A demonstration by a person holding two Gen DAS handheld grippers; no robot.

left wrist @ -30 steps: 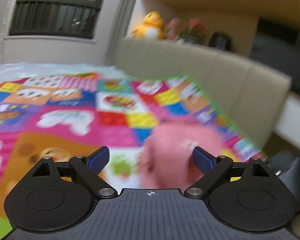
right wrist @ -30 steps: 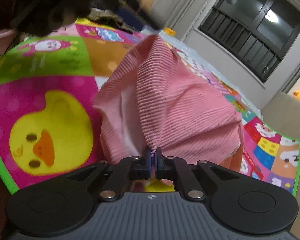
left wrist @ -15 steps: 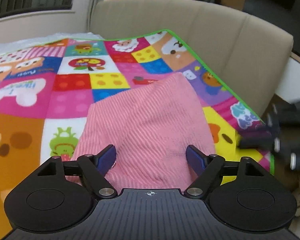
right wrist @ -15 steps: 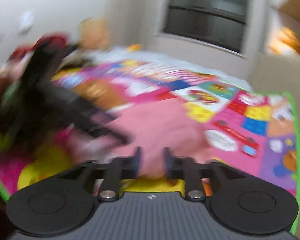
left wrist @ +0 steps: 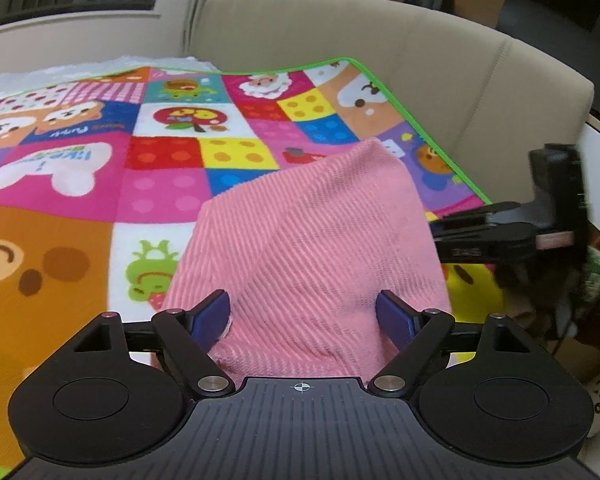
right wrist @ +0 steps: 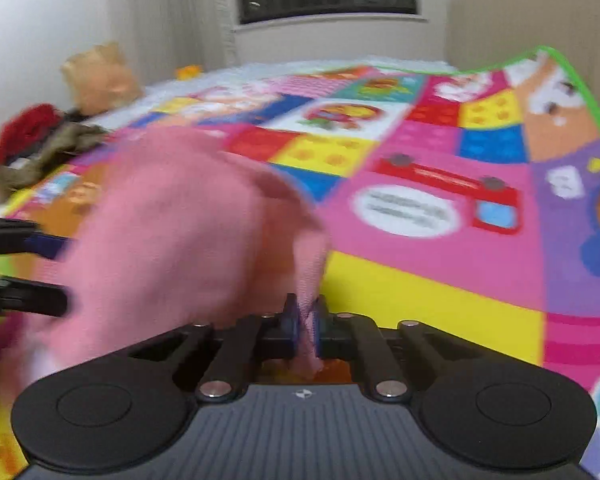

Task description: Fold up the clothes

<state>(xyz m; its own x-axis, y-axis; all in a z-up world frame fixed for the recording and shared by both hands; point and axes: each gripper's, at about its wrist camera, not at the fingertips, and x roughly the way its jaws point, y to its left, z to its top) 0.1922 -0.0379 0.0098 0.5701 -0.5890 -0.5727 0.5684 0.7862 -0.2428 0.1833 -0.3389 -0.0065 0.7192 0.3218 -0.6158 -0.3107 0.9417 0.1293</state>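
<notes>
Right gripper (right wrist: pixel 305 322) pinched on an edge of one pink ribbed garment (left wrist: pixel 312 248), after springing apart and re-closing within the last second. Left gripper (left wrist: pixel 304 314) spread wide, astride the near hem, pads off it, jaws just eased wider. Garment now low on one patchwork play mat (left wrist: pixel 100 184); likely regripped for a fold. Two grippers, one clothes heap (right wrist: pixel 40 140) beyond.

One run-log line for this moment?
right gripper: shut on pink cloth | left gripper: open over it | play mat
</notes>
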